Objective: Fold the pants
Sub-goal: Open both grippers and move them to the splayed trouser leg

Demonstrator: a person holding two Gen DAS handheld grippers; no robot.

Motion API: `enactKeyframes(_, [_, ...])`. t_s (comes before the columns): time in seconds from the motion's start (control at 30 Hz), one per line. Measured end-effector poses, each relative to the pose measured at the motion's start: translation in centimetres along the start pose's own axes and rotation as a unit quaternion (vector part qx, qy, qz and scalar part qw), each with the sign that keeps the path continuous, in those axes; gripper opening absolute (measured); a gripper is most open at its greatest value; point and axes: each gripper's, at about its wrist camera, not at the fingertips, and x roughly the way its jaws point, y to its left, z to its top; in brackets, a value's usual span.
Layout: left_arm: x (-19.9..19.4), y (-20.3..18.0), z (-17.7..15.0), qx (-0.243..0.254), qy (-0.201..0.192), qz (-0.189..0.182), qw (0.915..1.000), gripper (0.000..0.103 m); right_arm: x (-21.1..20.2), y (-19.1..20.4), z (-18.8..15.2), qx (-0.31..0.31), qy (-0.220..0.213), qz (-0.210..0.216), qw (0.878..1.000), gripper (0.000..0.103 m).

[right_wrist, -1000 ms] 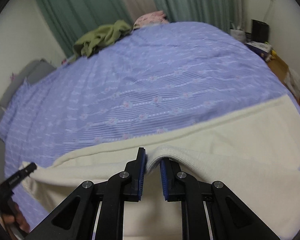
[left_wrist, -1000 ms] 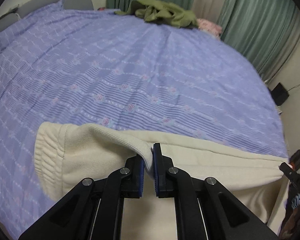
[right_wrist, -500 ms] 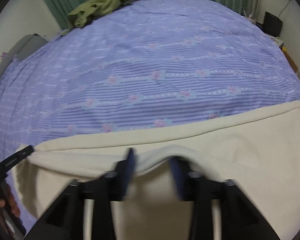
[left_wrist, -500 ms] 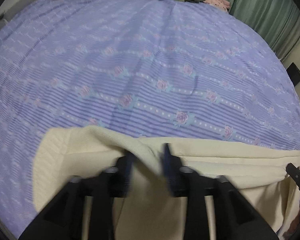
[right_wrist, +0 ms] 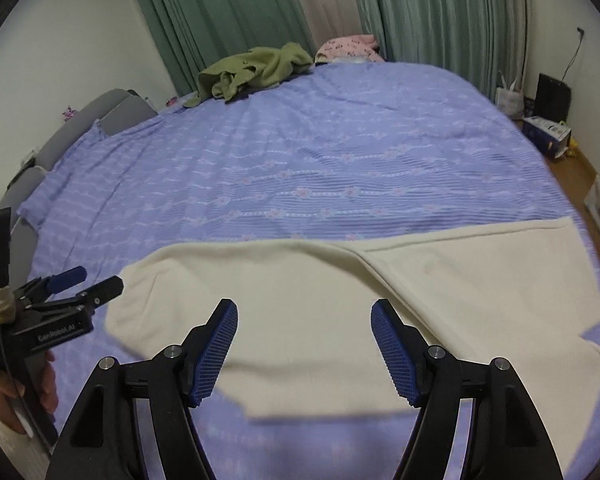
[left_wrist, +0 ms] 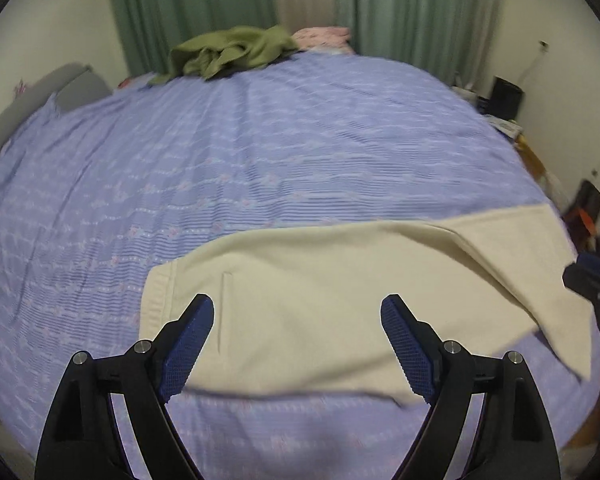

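Observation:
The cream pants (left_wrist: 320,304) lie flat on the purple bedspread (left_wrist: 240,152), folded lengthwise, waistband at the left and legs running right. They also show in the right wrist view (right_wrist: 340,304), with one leg overlapping the other. My left gripper (left_wrist: 297,308) is open and empty, held above the waist end. My right gripper (right_wrist: 304,312) is open and empty above the middle of the pants. The left gripper also shows open at the left edge of the right wrist view (right_wrist: 96,280).
An olive green garment (left_wrist: 232,52) and a pink one (left_wrist: 324,34) lie at the far edge of the bed, before green curtains (right_wrist: 440,12). A grey headboard (right_wrist: 100,116) is at the left. Boxes and a black speaker (right_wrist: 554,96) stand on the floor at the right.
Both grippers have let go of the pants' folded edge, opened wide and drawn back and up. The pants now lie flat on the bed.

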Motion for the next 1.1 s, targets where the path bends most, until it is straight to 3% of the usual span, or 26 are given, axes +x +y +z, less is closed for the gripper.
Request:
enactKeyframes(0.13, [-5.9,-2.7,-1.5,0.029,-0.011,-0.031,0.9990,0.093,-6.9,-0.5,-2.2,0.010,-0.010,-0.022,1.000,0.071])
enactKeyframes(0.3, [-10.7,-6.2,-2.6,0.047,-0.016,-0.069,0.9964,0.094,-13.8,-1.7,-4.8,0.033,-0.023,-0.046,0.998,0.072])
enactKeyframes(0.47, [-14.4,-10.6,-3.7,0.081,-0.033,-0.076,0.9933,0.094,-18.7,-3.9,-7.1,0.054,-0.036,-0.060,0.996,0.072])
enactKeyframes(0.67, [-16.2,-16.6,-4.7,0.092,-0.046,-0.061,0.9928,0.094,-22.2,-8.2,-9.3,0.055,-0.048,-0.055,0.996,0.072])
enactKeyframes(0.93, [-17.4,-25.9,-7.5,0.017,-0.034,-0.036,0.9986,0.094,-24.1,-16.8,-10.8,0.018,-0.015,-0.005,1.000,0.072])
enactKeyframes(1.1, [-16.9,-30.4,-9.7,-0.009,-0.013,-0.011,0.9998,0.094,-24.0,-20.8,-12.0,-0.047,0.015,-0.005,0.999,0.072])
